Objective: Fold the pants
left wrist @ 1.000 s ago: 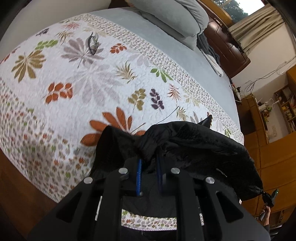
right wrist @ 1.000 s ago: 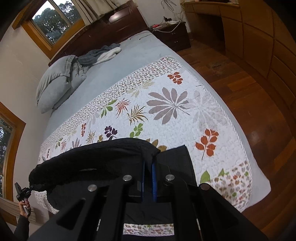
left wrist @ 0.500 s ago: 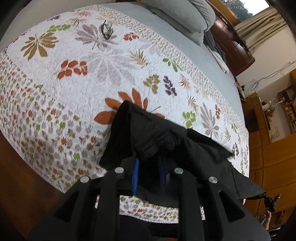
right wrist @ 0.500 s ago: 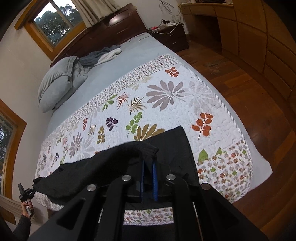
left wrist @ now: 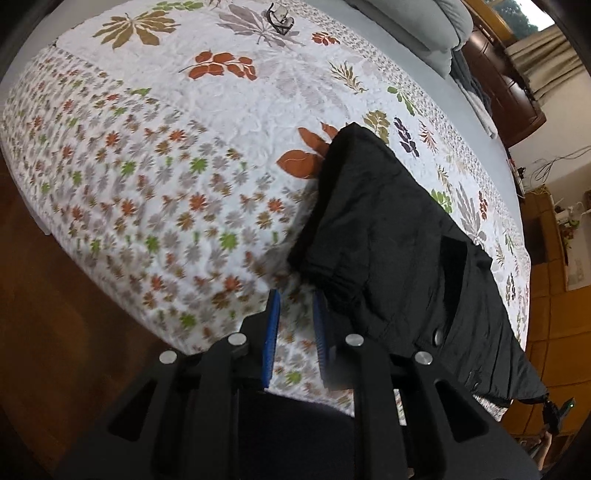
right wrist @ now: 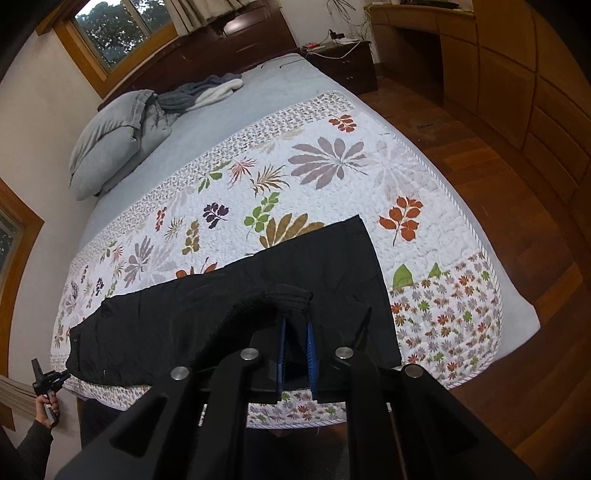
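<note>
Black pants lie along the near edge of a floral quilt on the bed, also shown in the right wrist view. My left gripper is open and empty, its blue pads just left of the hem end of the pants. My right gripper is shut on a fold of the pants near their end, held slightly above the quilt. The left gripper also shows at the far waist end of the pants in the right wrist view.
Grey pillows and a heap of clothes lie at the head of the bed. Glasses rest on the quilt far from the pants. Wood floor surrounds the bed, with cabinets and a nightstand.
Both grippers lowered the pants onto the quilt and spread them flat. My left gripper let go of the fabric and opened; the right stays closed on its fold.
</note>
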Motion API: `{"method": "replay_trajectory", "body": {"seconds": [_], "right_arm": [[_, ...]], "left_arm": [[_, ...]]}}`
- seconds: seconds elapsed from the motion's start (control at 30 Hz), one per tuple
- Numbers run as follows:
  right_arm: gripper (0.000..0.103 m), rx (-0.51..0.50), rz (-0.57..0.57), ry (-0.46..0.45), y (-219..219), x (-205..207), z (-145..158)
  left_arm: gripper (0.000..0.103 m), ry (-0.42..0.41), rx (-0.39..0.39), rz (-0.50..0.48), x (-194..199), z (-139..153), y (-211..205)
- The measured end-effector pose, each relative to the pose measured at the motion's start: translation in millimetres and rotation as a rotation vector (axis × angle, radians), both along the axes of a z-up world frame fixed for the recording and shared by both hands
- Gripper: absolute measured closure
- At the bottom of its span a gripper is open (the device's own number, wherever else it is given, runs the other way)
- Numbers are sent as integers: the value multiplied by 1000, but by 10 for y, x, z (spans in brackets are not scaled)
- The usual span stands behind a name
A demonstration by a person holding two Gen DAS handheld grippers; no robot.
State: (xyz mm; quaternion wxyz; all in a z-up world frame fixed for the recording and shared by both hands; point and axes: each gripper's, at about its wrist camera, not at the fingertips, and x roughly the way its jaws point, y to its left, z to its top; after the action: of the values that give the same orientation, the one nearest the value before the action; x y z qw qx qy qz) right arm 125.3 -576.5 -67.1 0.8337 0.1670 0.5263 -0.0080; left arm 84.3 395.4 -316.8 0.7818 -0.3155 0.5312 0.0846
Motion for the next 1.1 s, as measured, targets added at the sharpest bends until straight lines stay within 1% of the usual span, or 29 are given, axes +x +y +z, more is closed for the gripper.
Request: {"method": "replay_trajectory", "body": {"seconds": [0.2,0.27,0.3,0.33,0.37,0.4,0.47,0.5,0.53,0.57,0.6,0.67,0.7,0.73,0.77,0.8,0.87,0.9,0.93,0.97,1.0,1.03,1.1], "right_arm": [[93,-12,-6,17,-7,-6,-81],[93,-21,-7,21,-10,40,-85],[93,-27,-5,20,-1,96,-67],[92,-32,-1,18,13,145,-48],[92,-42,6,15,39,214,-16],[92,-52,15,12,69,291,17],[92,-78,46,-2,181,513,121],[92,-98,67,-13,272,658,199],[92,-110,82,-25,335,741,262],[92,-127,104,-46,419,827,355],[92,-158,134,-84,530,901,495],[92,-176,165,-143,625,920,667],[92,-180,177,-169,649,893,724],[92,-194,184,-186,629,821,713],[92,-200,180,-185,592,782,670],[91,-207,164,-173,507,700,551],[91,-200,105,-120,294,555,235],[90,-181,66,-76,150,452,-9],[89,-170,44,-51,70,392,-157],[86,-161,13,-18,-23,304,-353],[84,-162,-3,-2,-75,246,-466],[80,-163,-29,16,-137,153,-603],[62,-143,-62,38,-217,30,-755]], "left_arm": [[86,-30,16,-12,-13,94,-31],[86,-42,38,-2,34,153,-70],[85,-51,56,2,60,189,-91],[82,-62,85,12,88,237,-118],[78,-73,94,15,112,266,-147],[78,-83,93,11,139,279,-186],[78,-69,95,-28,224,231,-315],[77,-55,99,-49,259,187,-380],[70,-34,117,-59,293,136,-438],[67,-18,117,-59,304,85,-463],[67,0,108,-53,314,25,-465],[67,31,83,-18,308,-89,-419],[67,37,80,-9,304,-114,-403],[67,40,80,-5,303,-129,-395],[67,43,85,-9,300,-136,-397],[67,45,91,-13,303,-139,-401],[66,55,103,-25,332,-155,-421],[66,61,105,-27,337,-163,-424],[65,64,106,-26,343,-168,-429],[65,68,108,-25,353,-165,-430],[65,71,109,-24,359,-164,-429],[65,73,111,-24,361,-161,-430],[65,76,109,-21,356,-149,-417]]}}
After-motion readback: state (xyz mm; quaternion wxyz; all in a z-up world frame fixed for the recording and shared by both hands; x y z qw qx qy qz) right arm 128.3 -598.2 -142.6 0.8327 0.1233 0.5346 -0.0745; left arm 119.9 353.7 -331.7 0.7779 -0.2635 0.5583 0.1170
